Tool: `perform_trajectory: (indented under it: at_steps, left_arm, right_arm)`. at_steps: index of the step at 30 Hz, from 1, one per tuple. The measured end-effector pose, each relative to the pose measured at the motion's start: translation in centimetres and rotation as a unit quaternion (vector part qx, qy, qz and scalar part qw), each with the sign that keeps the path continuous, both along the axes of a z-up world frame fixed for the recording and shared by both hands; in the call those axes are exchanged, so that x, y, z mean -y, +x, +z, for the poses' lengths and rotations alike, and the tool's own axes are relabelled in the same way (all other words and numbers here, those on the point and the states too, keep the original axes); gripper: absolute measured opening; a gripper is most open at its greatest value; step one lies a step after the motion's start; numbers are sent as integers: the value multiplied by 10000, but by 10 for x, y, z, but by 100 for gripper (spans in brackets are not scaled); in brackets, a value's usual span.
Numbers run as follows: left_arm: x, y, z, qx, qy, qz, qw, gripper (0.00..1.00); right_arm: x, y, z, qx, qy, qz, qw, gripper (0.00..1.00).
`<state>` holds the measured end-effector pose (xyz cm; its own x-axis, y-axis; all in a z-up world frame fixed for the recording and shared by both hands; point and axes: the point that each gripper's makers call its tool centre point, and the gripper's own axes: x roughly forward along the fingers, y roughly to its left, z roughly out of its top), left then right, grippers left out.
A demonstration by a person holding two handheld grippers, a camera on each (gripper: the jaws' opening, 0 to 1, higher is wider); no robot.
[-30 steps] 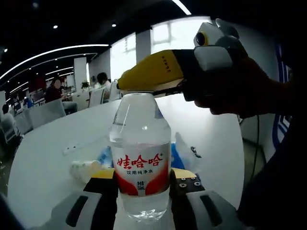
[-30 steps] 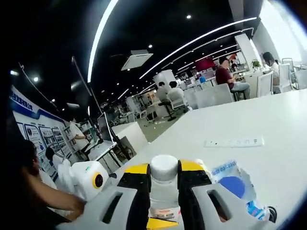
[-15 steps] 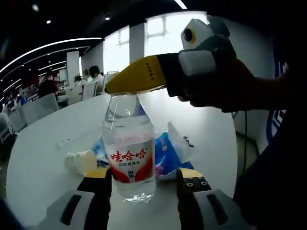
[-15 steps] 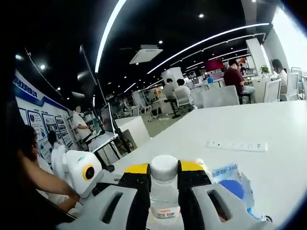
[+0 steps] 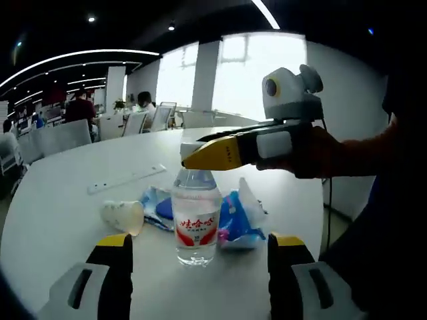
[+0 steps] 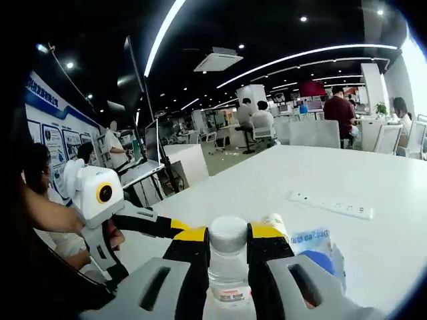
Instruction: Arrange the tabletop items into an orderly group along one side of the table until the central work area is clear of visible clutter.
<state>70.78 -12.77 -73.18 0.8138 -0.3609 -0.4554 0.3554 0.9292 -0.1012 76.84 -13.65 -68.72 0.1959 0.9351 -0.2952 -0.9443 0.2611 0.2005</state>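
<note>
now the water bottle [image 5: 195, 217] stands upright on the white desk [image 5: 60, 213], its red-and-white label facing the left gripper view. the right gripper [image 5: 193, 152] comes in from the right side of that view, yellow-tipped, and is clenched on the bottle at the neck and cap; in the right gripper view the white cap [image 6: 228, 234] sits pinched between the two yellow-and-black jaws of the right gripper [image 6: 228, 248]. the left gripper [image 5: 199, 250] is released, its jaws spread wide with the bottle standing between them and touching neither. just behind the bottle lies a crumpled blue and white plastic wrapper [image 5: 235, 215], and beside it to the left a small pale paper cup [image 5: 123, 216] lies on its side. farther back on the desk rests a white power strip [image 5: 127, 180]. office chairs and seated people show in the background beyond the desk.
</note>
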Motion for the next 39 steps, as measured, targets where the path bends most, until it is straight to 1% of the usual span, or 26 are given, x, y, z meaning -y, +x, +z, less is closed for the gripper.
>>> perform_trajectory:
  at_steps: [3, 7, 12, 18, 22, 24, 25, 26, 30, 33, 35, 39]
  left_arm:
    - [-3, -1, 1, 28, 31, 1, 10000, 87]
    - [-8, -1, 1, 63, 89, -9, 9999, 87]
    - [-9, -1, 2, 81, 129, -63, 9999, 88]
    - [-10, -1, 5, 121, 181, -116, 9997, 88]
    - [-9, -2, 6, 125, 220, -172, 9995, 87]
    - [-9, -3, 5, 105, 254, -221, 9994, 87]
    - [-8, -4, 5, 105, 258, -243, 9993, 87]
    - [-8, -4, 5, 101, 259, -264, 9993, 87]
    - [-7, -4, 6, 99, 287, -321, 9990, 87]
    - [-4, -3, 8, 110, 312, -395, 9987, 87]
    - [-3, -3, 8, 102, 328, -445, 9984, 87]
    - [0, -1, 7, 102, 332, -526, 9980, 87]
  right_arm:
    - [0, -2, -2, 14, -29, 30, 10000, 15]
    - [1, -6, -8, 106, -103, 110, 9998, 15]
    - [1, -15, -13, 320, -205, 318, 9988, 15]
    - [0, -23, -19, 437, -247, 508, 9974, 15]
    - [-1, -34, -26, 585, -329, 768, 9948, 15]
    - [0, -37, -29, 624, -343, 823, 9941, 15]
    - [-2, -38, -26, 629, -235, 839, 9942, 15]
    - [-2, -38, -28, 622, -316, 834, 9941, 16]
    - [0, -41, -28, 697, -334, 894, 9930, 16]
    - [0, -48, -29, 959, -419, 1155, 9878, 17]
    - [2, -48, -28, 980, -439, 1128, 9878, 17]
    - [2, -49, -27, 850, -398, 1124, 9892, 18]
